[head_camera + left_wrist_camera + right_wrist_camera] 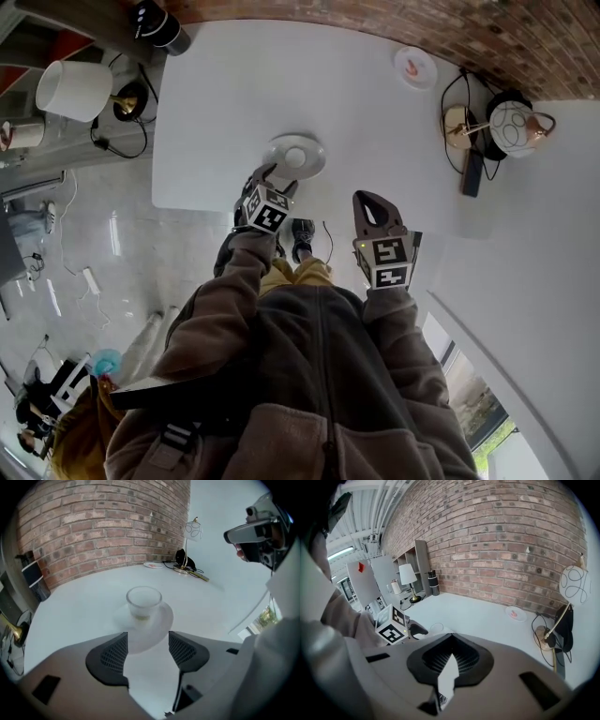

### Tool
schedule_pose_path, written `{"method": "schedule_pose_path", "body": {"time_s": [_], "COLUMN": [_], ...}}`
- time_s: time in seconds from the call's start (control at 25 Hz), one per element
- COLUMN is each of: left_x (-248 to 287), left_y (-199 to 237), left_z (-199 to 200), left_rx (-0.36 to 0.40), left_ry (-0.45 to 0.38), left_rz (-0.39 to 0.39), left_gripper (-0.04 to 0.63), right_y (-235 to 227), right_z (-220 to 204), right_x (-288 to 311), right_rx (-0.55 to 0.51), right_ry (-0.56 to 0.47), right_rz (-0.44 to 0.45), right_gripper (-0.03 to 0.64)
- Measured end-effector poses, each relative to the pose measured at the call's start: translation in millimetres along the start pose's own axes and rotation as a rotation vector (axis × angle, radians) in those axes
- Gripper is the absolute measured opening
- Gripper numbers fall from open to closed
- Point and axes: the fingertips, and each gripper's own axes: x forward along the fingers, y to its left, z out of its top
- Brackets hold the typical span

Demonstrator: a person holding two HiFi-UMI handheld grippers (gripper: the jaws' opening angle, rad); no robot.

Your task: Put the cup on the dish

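Left gripper (147, 645) aimed at dish (164, 617), jaws apart, empty, glass cup (143, 603) upright on dish, right gripper (371, 201) jaws together

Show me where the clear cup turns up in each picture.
Head view: cup at top centre, on the dish.
Left gripper view: cup central, just beyond the jaws.
Right gripper view: cup faint, left of centre, past the left gripper.
Shared landmark: small plate by the brick wall.

Open desk (79, 602) surrounds the dish (162, 618). Only the cup (143, 602) stands there, just ahead of the left gripper's (147, 644) parted jaws.
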Motion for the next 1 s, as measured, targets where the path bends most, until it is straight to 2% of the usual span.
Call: {"method": "schedule_pose_path", "body": {"time_s": [0.12,0.24,0.28,0.32,0.44,0.52,0.6,0.72,0.8,0.84,1.0], "left_x": [-30,-69,-81,-94,-131,-158,-186,-223,-246,-256,-287], "left_y": [1,16,22,29,51,64,74,85,91,94,94], "left_z": [-19,-17,-13,-9,10,27,44,65,80,87,106], "left_rx": [-0.092,-0.155,-0.166,-0.179,-0.216,-0.221,-0.218,-0.205,-0.193,-0.185,-0.180], "left_ry": [0.020,-0.041,-0.063,-0.084,-0.158,-0.218,-0.282,-0.370,-0.424,-0.450,-0.510], "left_rz": [-0.004,0.045,0.066,0.087,0.154,0.207,0.254,0.302,0.330,0.341,0.348], "left_gripper": [0.258,0.256,0.232,0.176,0.167,0.090,0.049,0.048,0.006,0.006,0.006], "right_y": [5,7,9,12,22,26,31,39,43,45,48], "right_z": [11,27,34,42,67,82,95,114,125,130,147], "right_x": [-2,-2,-2,-3,-7,-12,-19,-30,-37,-40,-50], "right_rx": [-0.005,0.012,0.013,0.010,-0.017,-0.040,-0.053,-0.068,-0.082,-0.087,-0.092], "right_ry": [-0.028,-0.059,-0.072,-0.087,-0.140,-0.173,-0.200,-0.239,-0.260,-0.270,-0.303], "right_rz": [0.006,0.007,0.008,0.011,0.028,0.030,0.030,0.034,0.035,0.033,0.025], "right_gripper": [0.002,0.003,0.002,0.002,0.002,0.002,0.002,0.002,0.002,0.003,0.003]}}
